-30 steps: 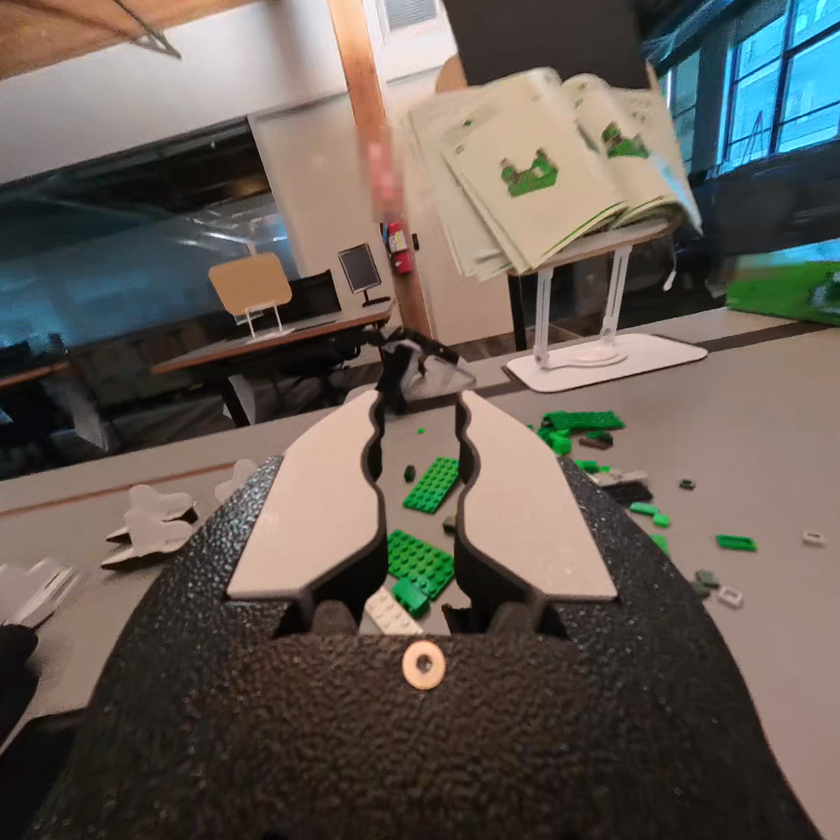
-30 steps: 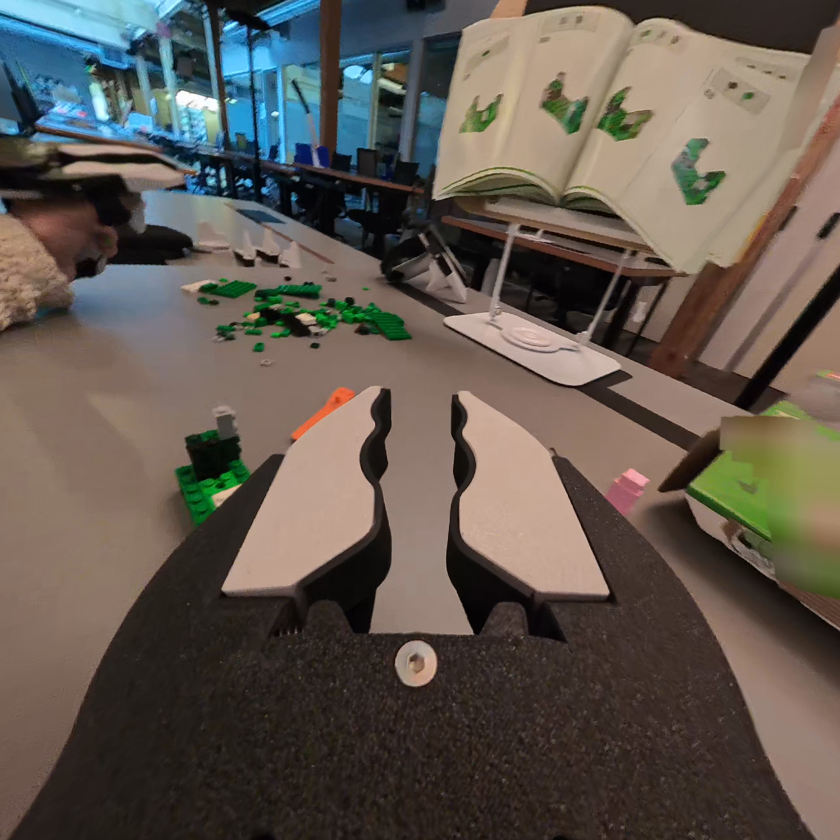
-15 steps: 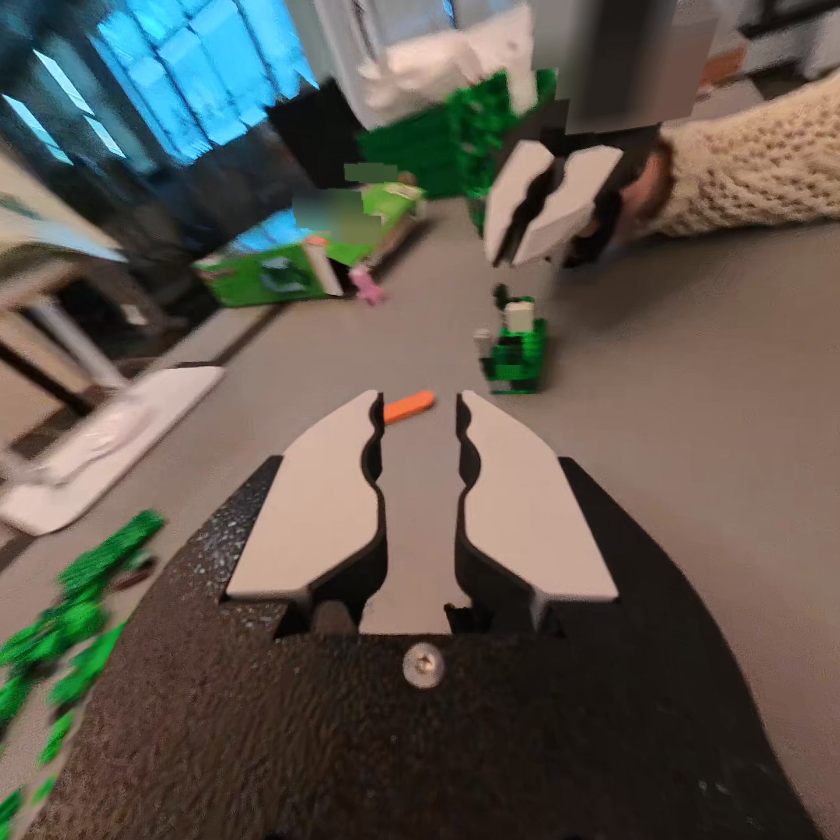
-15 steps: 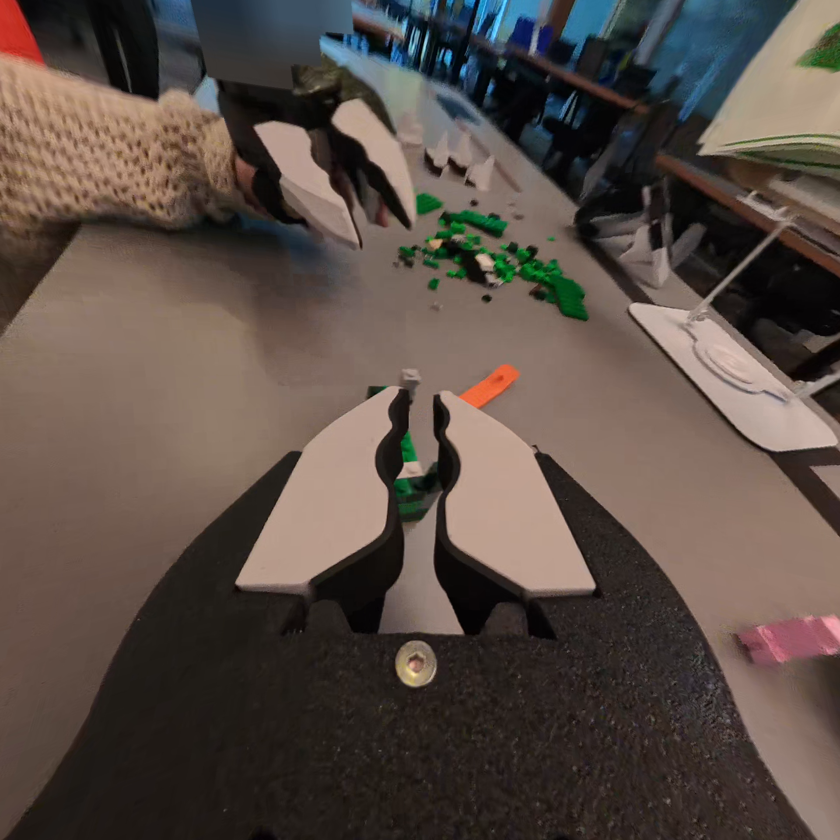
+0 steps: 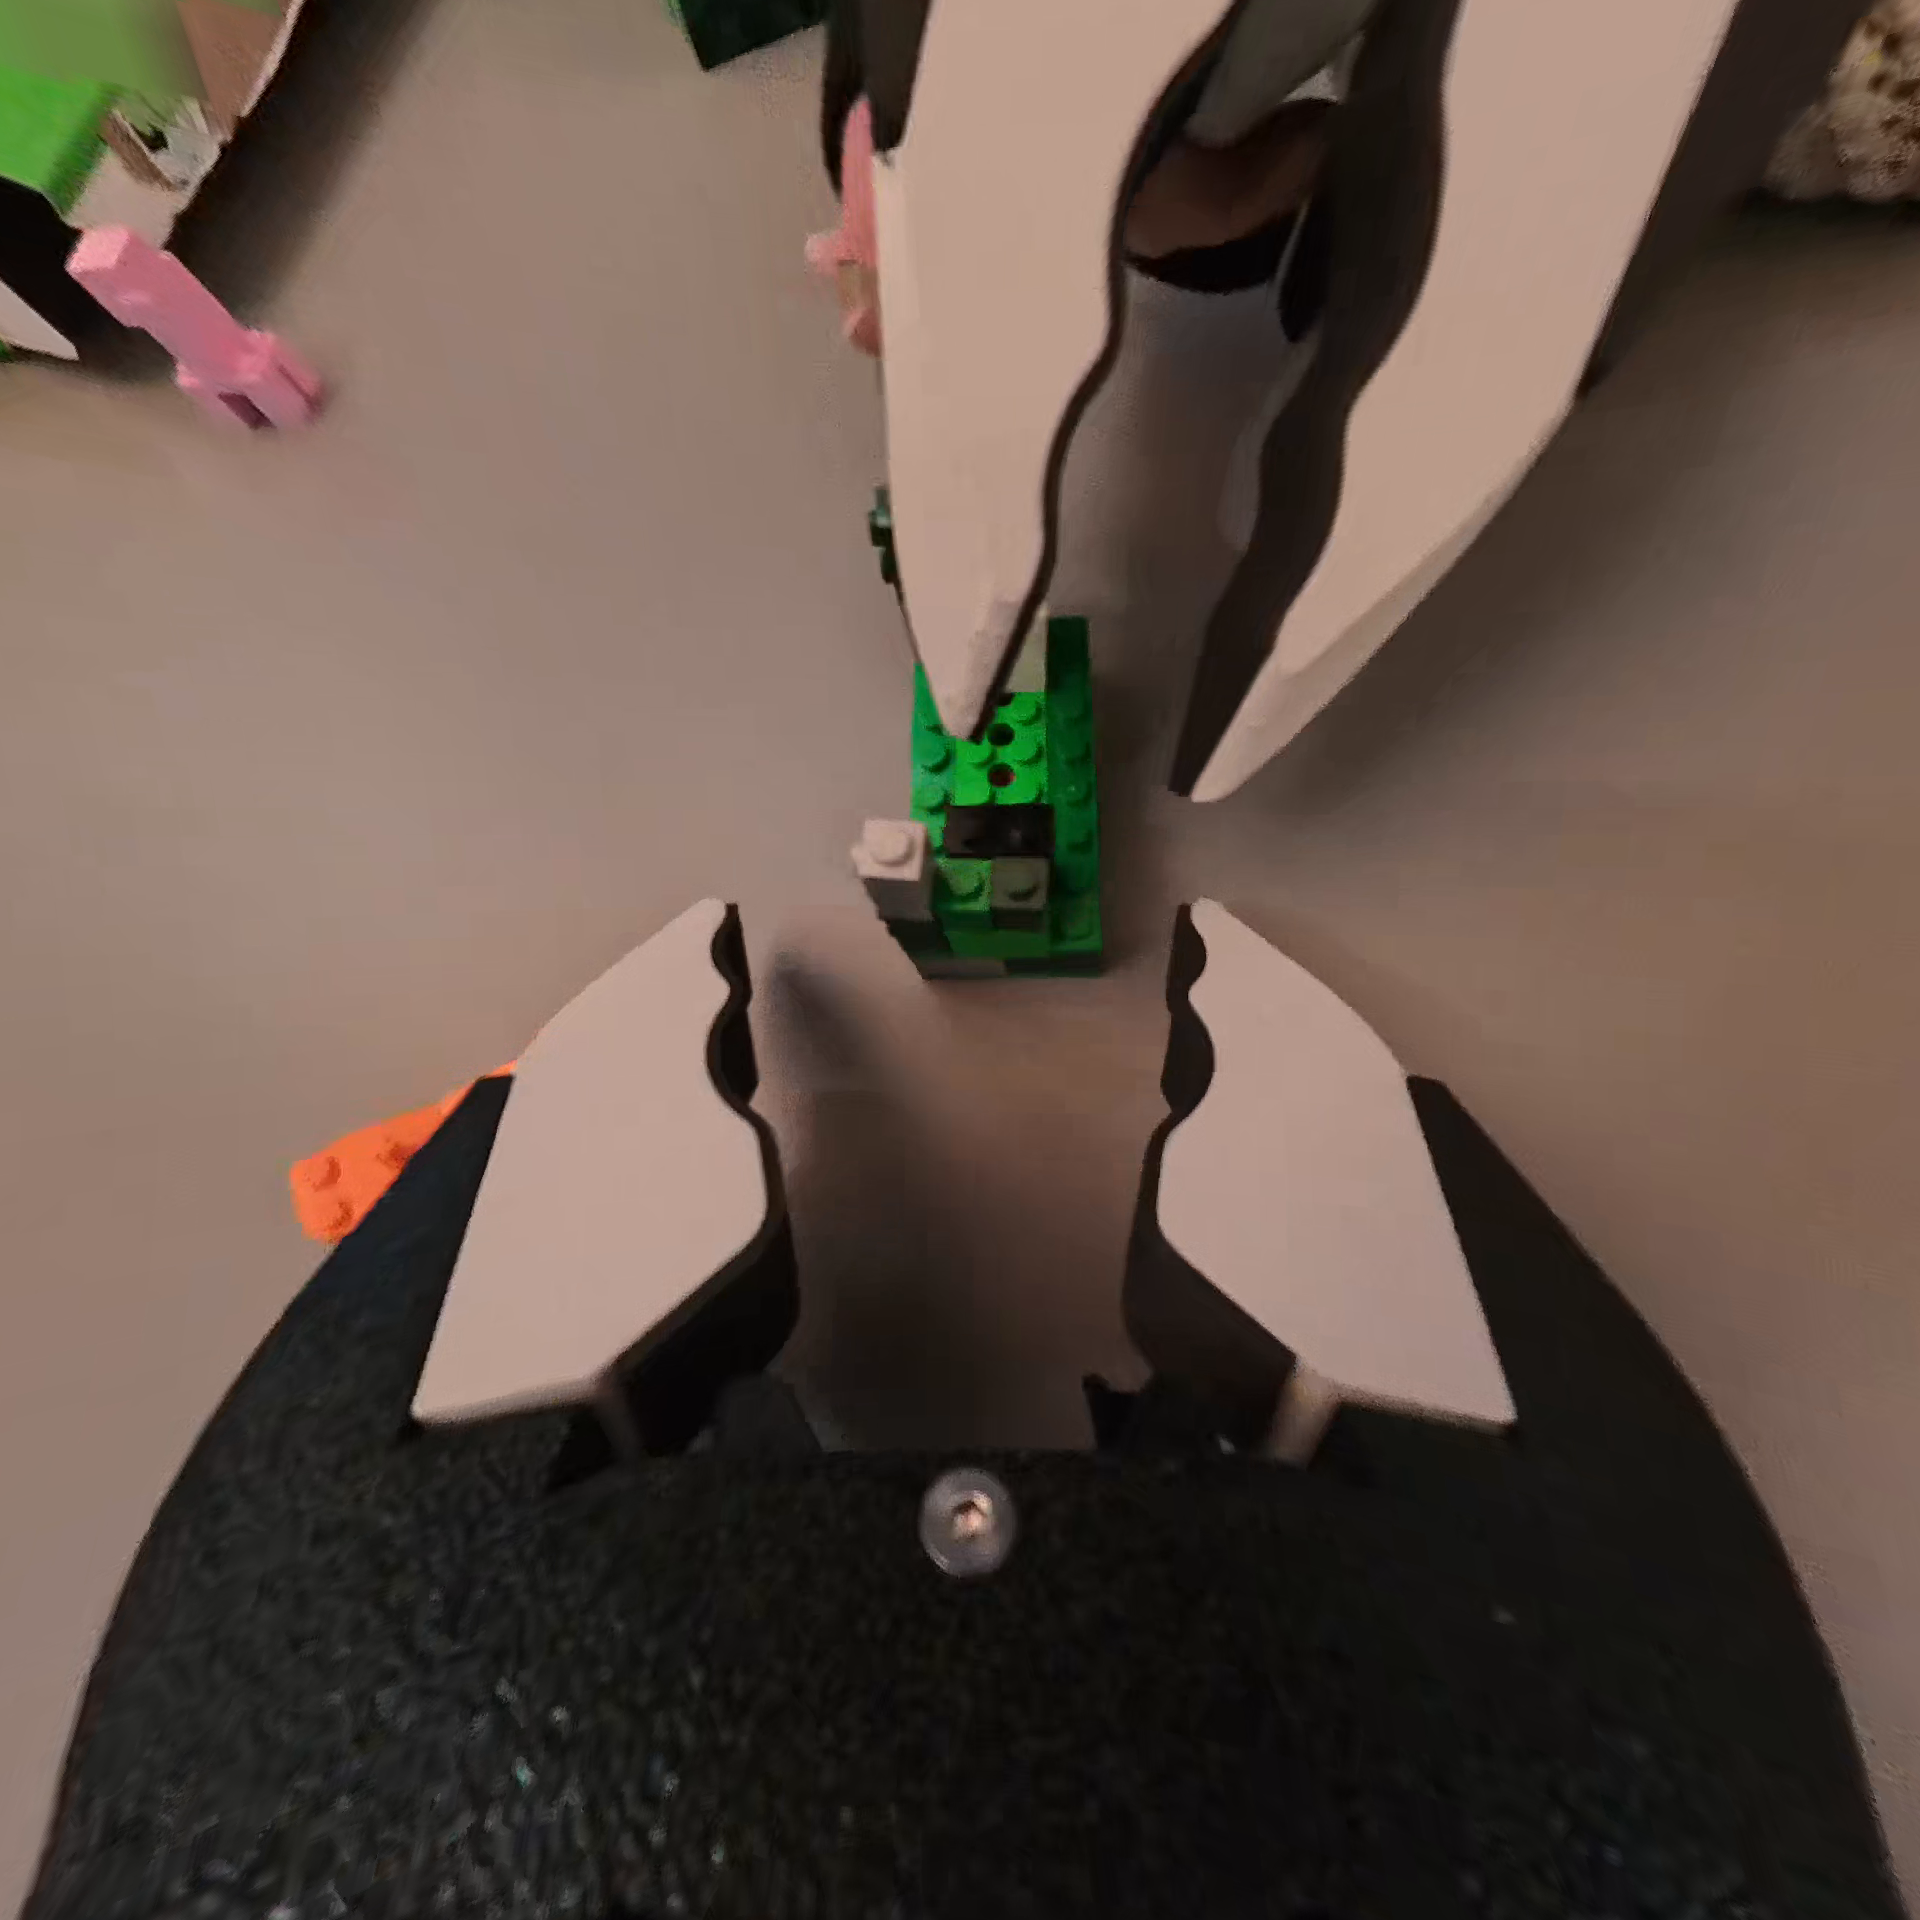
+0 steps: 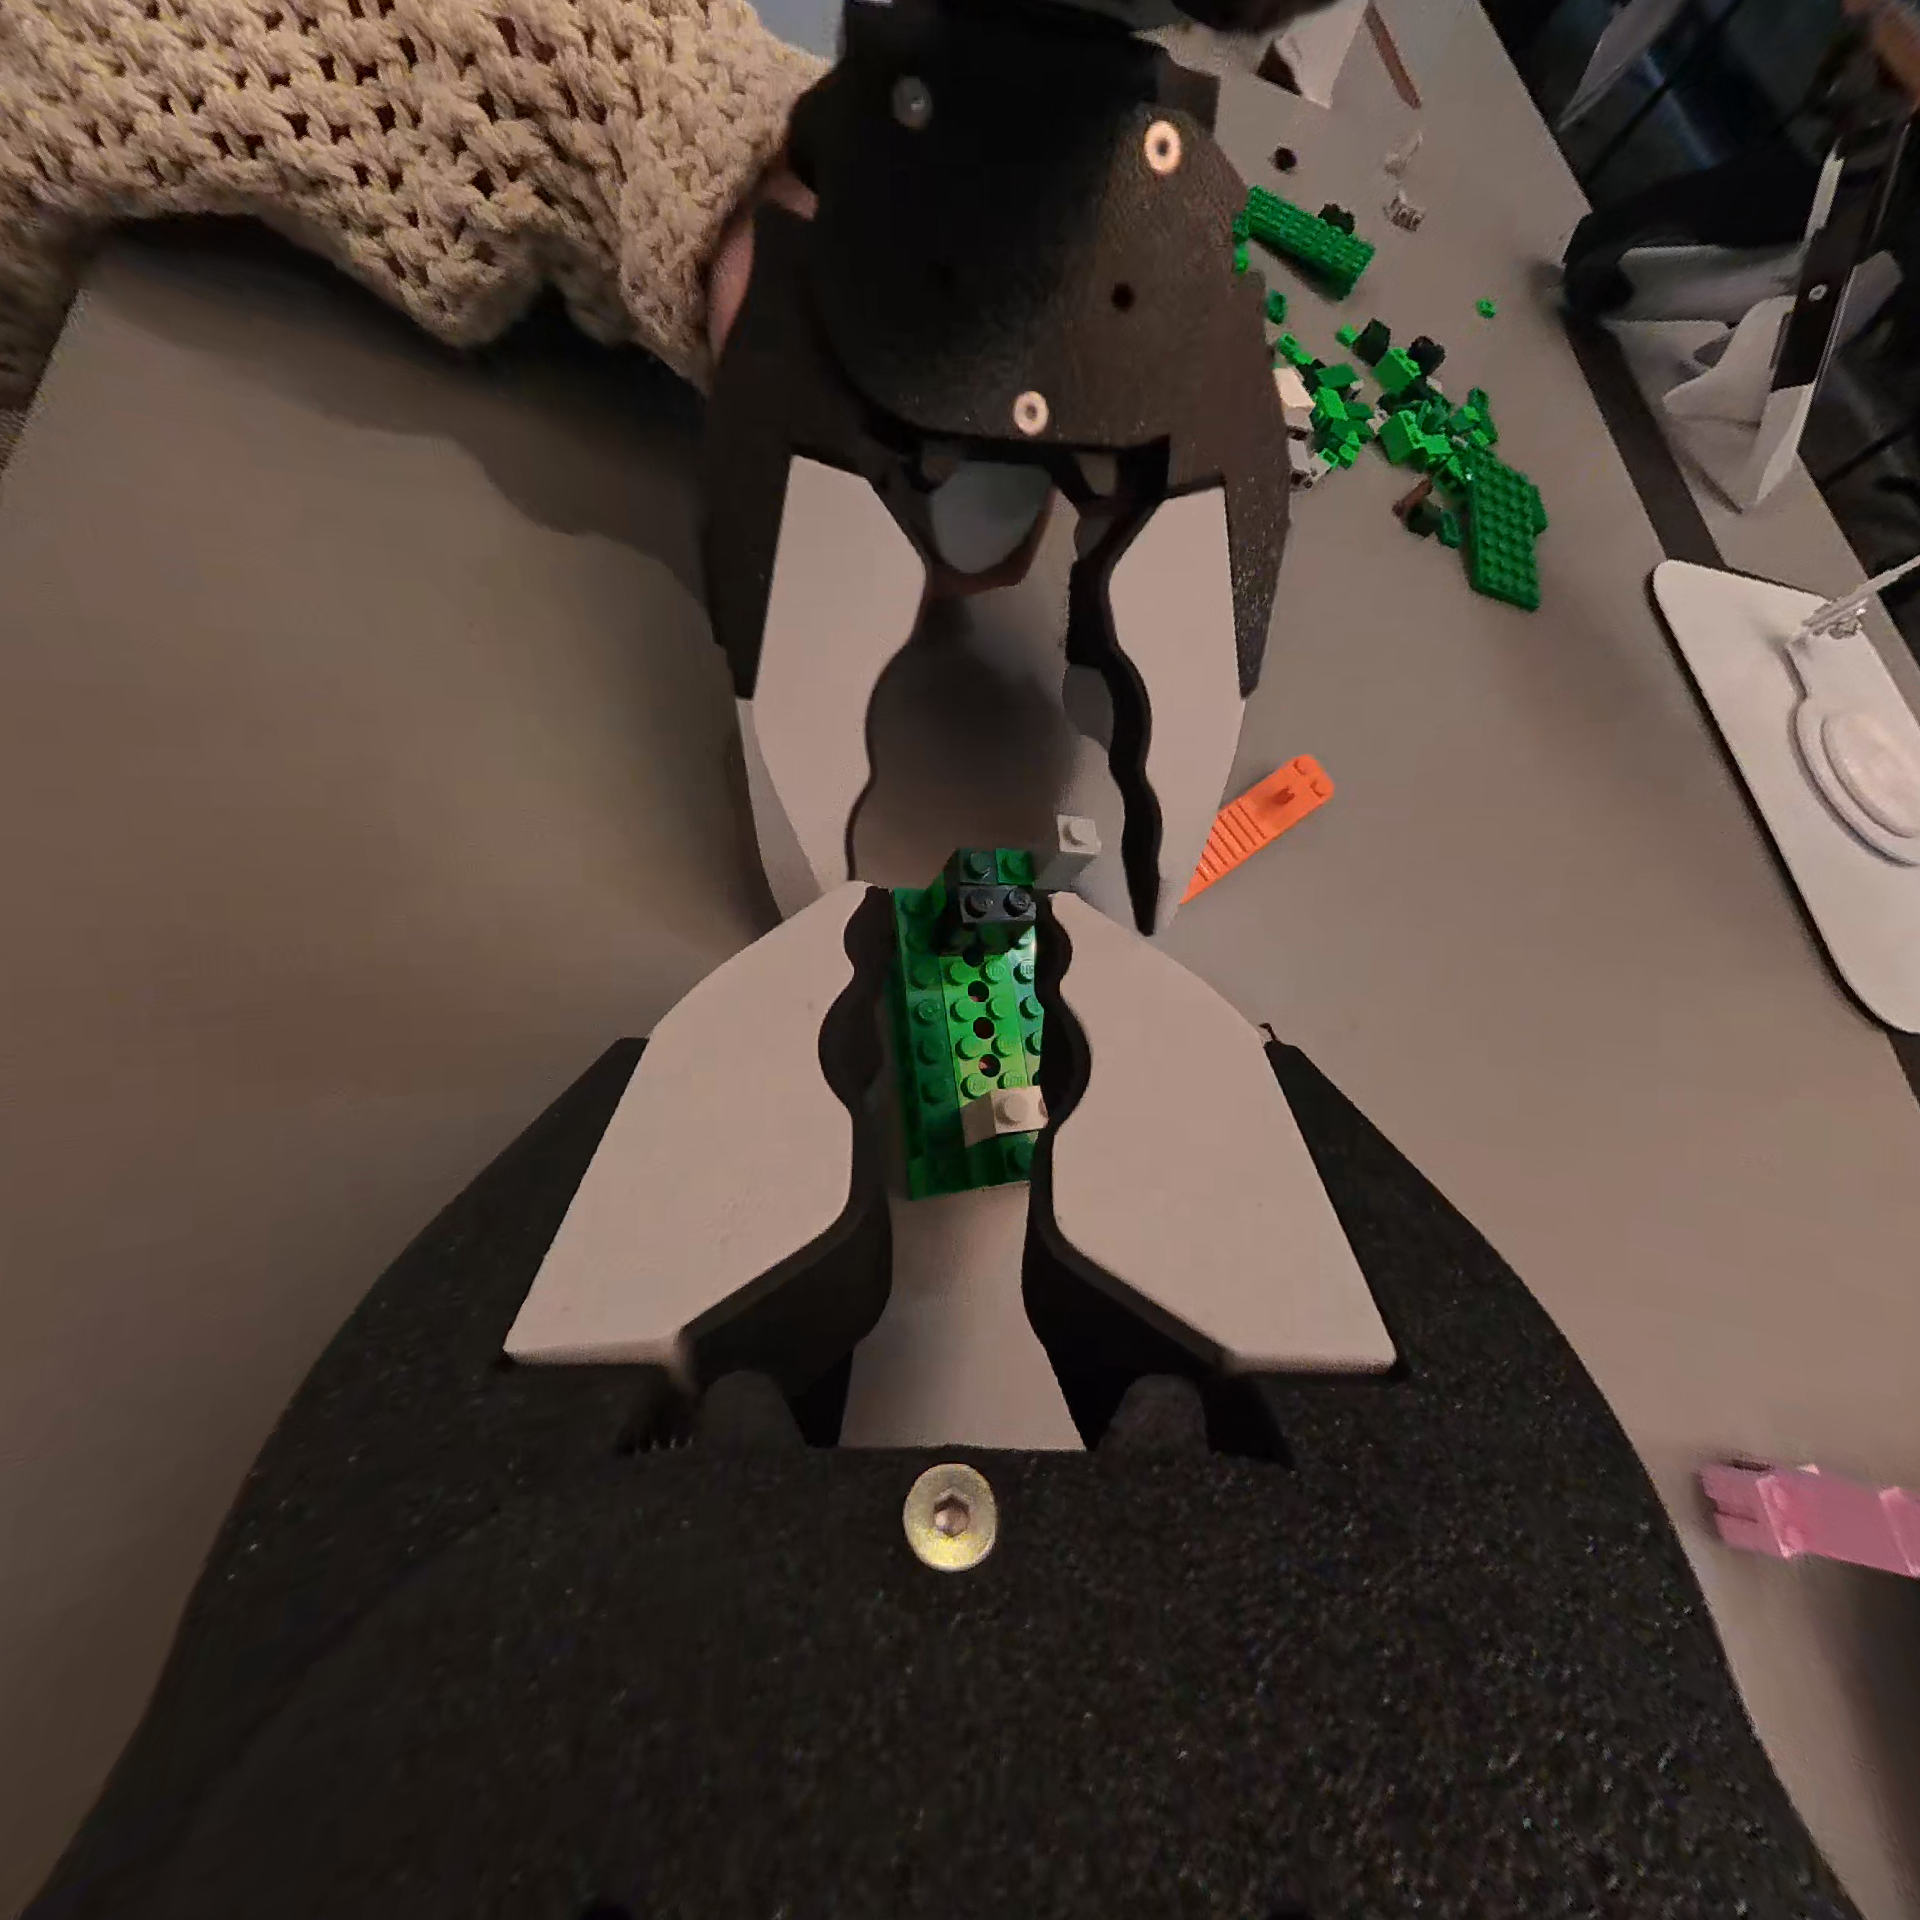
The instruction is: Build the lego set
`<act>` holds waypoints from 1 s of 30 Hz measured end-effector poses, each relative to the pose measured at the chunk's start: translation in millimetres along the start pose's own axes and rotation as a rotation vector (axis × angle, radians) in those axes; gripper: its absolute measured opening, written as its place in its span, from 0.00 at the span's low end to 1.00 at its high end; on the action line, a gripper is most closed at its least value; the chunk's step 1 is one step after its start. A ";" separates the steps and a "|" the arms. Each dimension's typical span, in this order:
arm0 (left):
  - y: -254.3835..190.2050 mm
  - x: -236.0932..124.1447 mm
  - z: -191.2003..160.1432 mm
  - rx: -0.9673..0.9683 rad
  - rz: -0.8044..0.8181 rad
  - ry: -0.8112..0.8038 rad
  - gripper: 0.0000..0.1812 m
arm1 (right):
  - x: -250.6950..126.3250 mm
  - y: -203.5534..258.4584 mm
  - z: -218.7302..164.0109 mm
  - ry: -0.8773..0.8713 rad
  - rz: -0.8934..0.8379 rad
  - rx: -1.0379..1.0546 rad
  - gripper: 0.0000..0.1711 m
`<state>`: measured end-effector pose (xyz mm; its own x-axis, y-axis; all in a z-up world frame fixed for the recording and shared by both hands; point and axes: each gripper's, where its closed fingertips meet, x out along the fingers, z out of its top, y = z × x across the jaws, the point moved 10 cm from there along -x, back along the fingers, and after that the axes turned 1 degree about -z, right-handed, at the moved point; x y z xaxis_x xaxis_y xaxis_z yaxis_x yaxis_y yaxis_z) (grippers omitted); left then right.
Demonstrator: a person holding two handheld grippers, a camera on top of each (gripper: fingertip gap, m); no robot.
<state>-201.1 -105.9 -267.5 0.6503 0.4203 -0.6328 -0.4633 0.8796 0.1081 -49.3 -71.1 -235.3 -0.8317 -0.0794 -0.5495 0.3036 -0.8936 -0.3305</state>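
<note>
A: Where does the green lego build stand?
B: On the grey surface, between the right tool, whose fingers flank it to steady it

A: And the left tool?
B: Spread wide, just beside the build, likely to grip its far end

Glossy plastic lego build on a smooth matt table; knitted sleeve.

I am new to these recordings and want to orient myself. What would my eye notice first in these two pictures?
First, the small green lego build on the grey table, flanked by the open fingers of the right tool. The left tool faces it from the other side, open and empty. To one side lie an orange brick separator and, farther off, a pile of loose green bricks.
</note>
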 end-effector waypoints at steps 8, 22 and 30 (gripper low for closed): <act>4.1 4.0 2.7 -0.031 -0.027 0.011 0.21 | -5.5 4.0 -1.1 -0.012 -0.046 -0.041 0.20; 9.4 -15.2 0.2 -0.390 -0.177 -0.193 0.21 | 19.8 37.0 2.7 0.122 -0.516 -0.680 0.33; 7.9 -16.3 1.2 -0.441 -0.260 -0.215 0.21 | 31.1 43.8 0.7 0.161 -0.574 -0.754 0.24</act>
<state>-214.7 -105.5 -255.4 0.8638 0.2788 -0.4197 -0.4493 0.8033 -0.3910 -62.2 -113.0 -266.4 -0.8898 0.3938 -0.2306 0.1361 -0.2533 -0.9578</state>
